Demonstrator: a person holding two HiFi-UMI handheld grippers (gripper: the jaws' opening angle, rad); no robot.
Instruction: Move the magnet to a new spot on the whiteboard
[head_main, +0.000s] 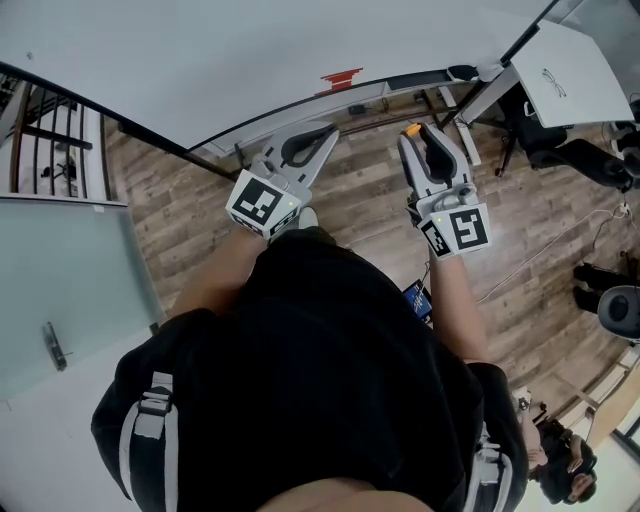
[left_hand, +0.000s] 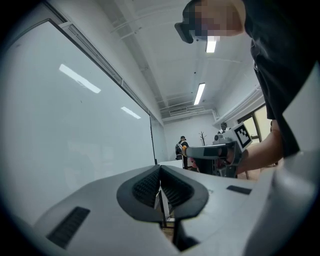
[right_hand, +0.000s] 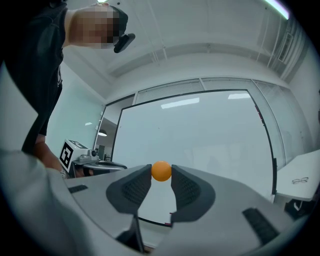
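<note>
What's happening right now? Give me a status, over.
Left gripper shut, empty. Right gripper pinching orange magnet, facing whiteboard. Nothing in the way.

I seem to be in an office or meeting room. A large black-framed whiteboard stands before me, and long fluorescent strip lights run along the white ceiling. The floor is brown wood-look planking. A frosted glass door with a metal handle is on my left and a white table on my right. People stand at the far end.
</note>
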